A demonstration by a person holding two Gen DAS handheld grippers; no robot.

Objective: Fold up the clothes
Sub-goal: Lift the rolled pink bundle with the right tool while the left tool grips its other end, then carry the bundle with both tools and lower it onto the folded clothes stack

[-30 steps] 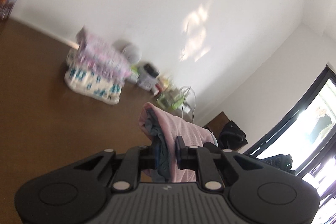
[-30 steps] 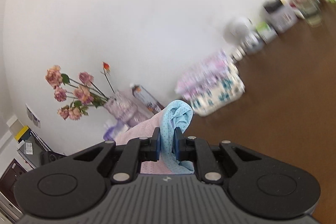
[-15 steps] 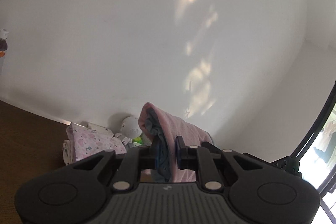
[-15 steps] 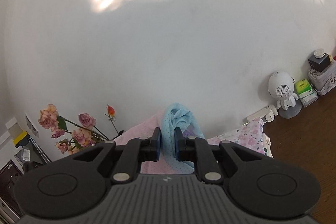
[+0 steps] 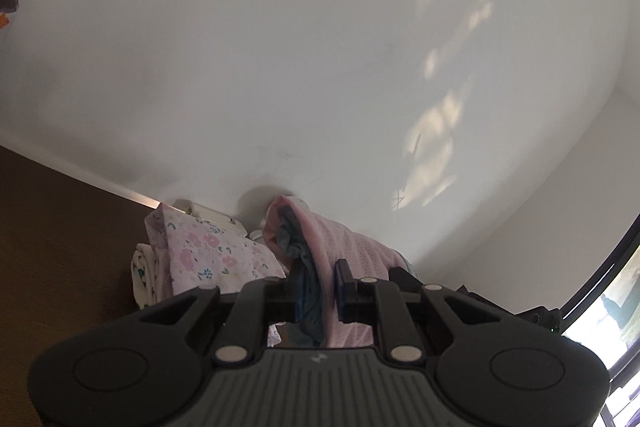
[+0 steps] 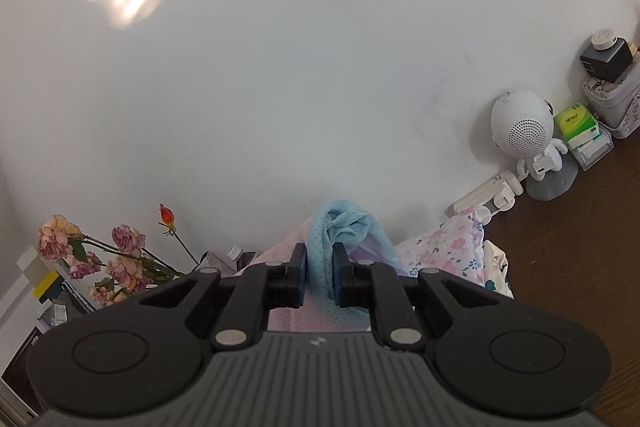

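A: Garment position?
B: Pink-and-blue garment (image 5: 320, 247) held aloft before the white wall (image 5: 280, 47), one bunched edge pinched in the left gripper (image 5: 320, 291), another in the right gripper (image 6: 320, 279).
A: Surroundings?
B: Folded floral stack (image 5: 204, 259) behind on the brown table (image 5: 60, 247); white speaker figure (image 6: 524, 131) against the wall.

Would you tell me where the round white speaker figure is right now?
In the right wrist view, the white speaker figure stands at the right against the wall, on the brown table, beside the green tissue pack.
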